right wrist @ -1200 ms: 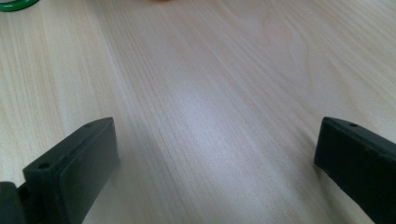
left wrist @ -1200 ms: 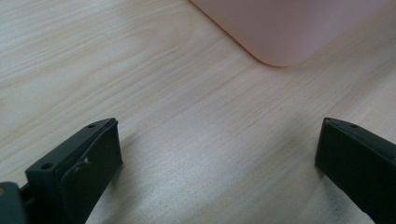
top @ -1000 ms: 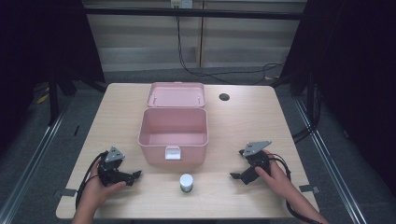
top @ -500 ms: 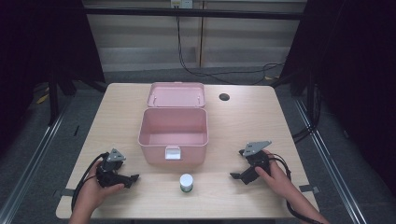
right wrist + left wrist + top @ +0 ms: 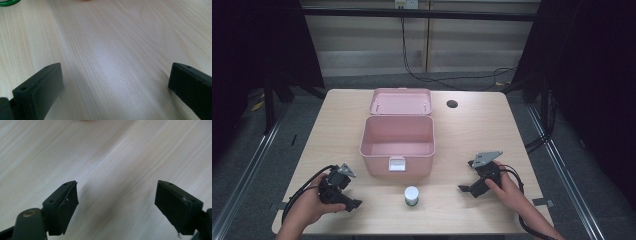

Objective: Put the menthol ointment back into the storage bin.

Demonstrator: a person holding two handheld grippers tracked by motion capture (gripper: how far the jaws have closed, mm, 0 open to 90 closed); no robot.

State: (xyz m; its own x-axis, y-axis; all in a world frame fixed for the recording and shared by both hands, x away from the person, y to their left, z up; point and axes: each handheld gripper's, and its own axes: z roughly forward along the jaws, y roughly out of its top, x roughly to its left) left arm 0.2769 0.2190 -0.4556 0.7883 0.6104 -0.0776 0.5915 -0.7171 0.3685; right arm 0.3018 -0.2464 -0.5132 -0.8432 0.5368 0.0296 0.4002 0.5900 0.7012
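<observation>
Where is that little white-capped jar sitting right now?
In the high view, the small jar stands near the table's front edge, just in front of the open pink box, between the two grippers.

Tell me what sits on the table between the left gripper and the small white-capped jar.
Nothing: in the high view, bare wood separates the left gripper from the jar.

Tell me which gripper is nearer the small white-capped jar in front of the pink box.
Right, though only slightly. The right gripper sits at the jar's right, jaws pointing toward it. The left gripper sits at its left, a bit farther off. Both are open and empty.
</observation>
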